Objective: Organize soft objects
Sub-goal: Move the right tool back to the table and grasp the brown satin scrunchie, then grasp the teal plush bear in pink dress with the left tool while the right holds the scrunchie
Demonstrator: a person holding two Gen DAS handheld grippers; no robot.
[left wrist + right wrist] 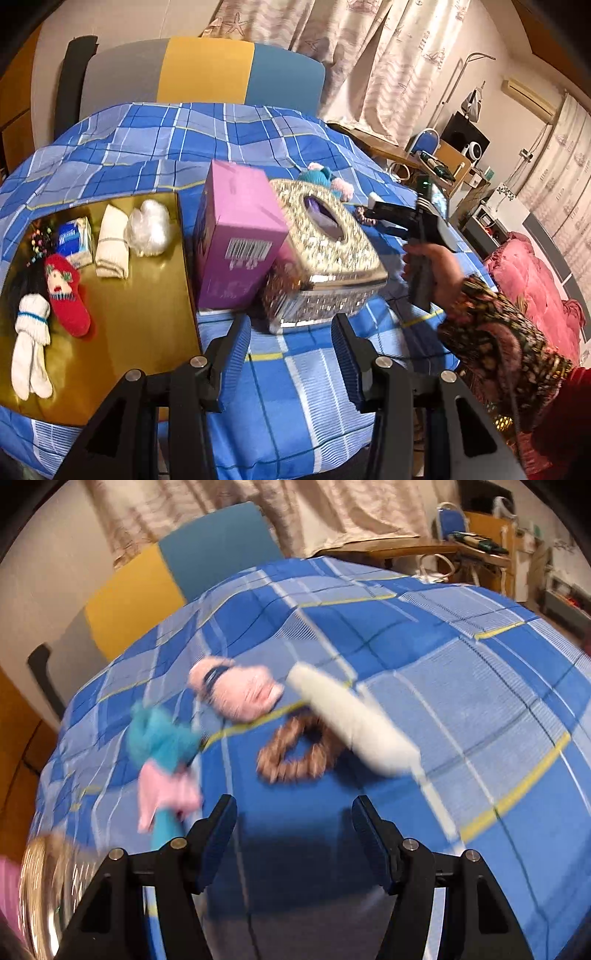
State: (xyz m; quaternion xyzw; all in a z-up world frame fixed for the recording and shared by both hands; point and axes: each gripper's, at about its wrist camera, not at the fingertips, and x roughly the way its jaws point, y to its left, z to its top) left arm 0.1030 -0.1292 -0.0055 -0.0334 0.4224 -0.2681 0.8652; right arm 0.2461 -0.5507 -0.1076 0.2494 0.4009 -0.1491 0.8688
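In the left wrist view, my left gripper (290, 332) is open and empty over the blue checked bedspread (303, 387), just in front of a glittery tissue box (325, 251) and a pink box (236, 236). A gold tray (147, 314) on the left holds white socks (31, 350), a red knitted slipper (66, 295), a folded white sock (112, 242) and a plastic bundle (149, 229). My right gripper (294, 805) is open and empty above a brown scrunchie (295, 749). Around the scrunchie lie a white sock (354, 723), a pink knitted piece (240, 690) and a teal-and-pink knit (162, 746). The right wrist view is motion-blurred.
A person's hand and patterned sleeve (491, 325) hold the right gripper beyond the tissue box. A tissue pack (75, 236) also lies on the tray. A headboard (207, 70) in grey, yellow and blue stands behind the bed. A pink quilt (535, 284) and cluttered furniture are at the right.
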